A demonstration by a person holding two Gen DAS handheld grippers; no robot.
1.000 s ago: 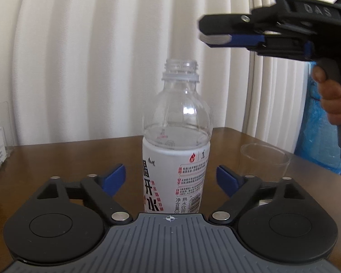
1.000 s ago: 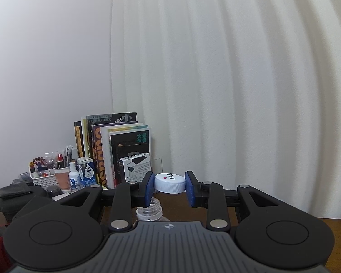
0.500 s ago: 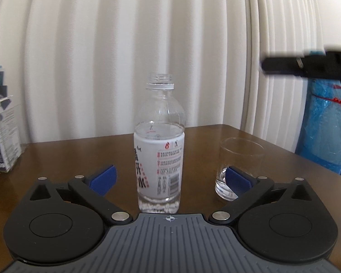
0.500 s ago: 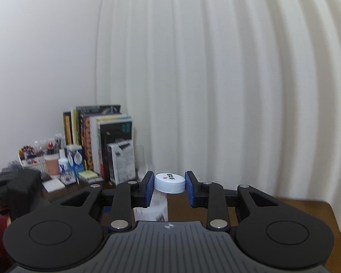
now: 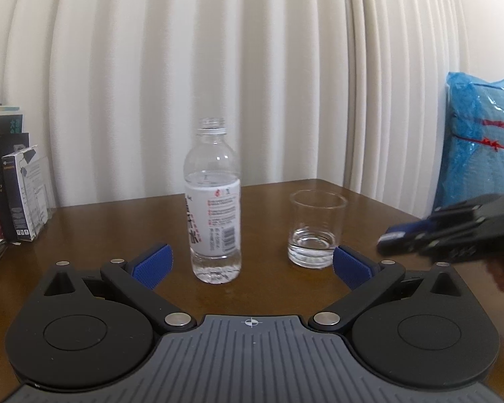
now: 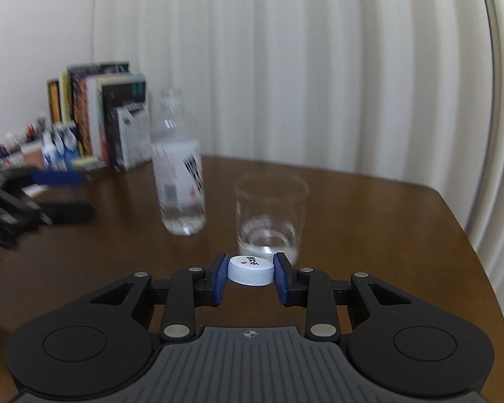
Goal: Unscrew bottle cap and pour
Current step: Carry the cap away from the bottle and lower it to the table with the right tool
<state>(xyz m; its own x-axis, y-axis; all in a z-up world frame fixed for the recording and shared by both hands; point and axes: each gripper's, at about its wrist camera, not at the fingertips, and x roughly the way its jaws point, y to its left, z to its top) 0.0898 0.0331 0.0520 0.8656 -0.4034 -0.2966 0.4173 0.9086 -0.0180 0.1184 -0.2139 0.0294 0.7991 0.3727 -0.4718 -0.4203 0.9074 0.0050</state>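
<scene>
Right hand-held gripper (image 6: pixel 251 277) has dropped low over the bench (image 6: pixel 369 221), still pinching the cap (image 6: pixel 251 270), left hand-held gripper (image 5: pixel 251 265) backed off wide open and empty, so the bottle (image 5: pixel 213 201) stands uncapped for pouring.

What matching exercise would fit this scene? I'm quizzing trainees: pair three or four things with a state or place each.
Column A:
1. clear plastic water bottle
2. small white screw cap
3. clear drinking glass
4. left tool

Column B:
a. held between the blue pads of the right tool
b. open, holding nothing
c. uncapped, upright on the brown wooden table
d. standing right of the bottle, a little water at the bottom

Pairs: 1-c, 2-a, 3-d, 4-b
</scene>
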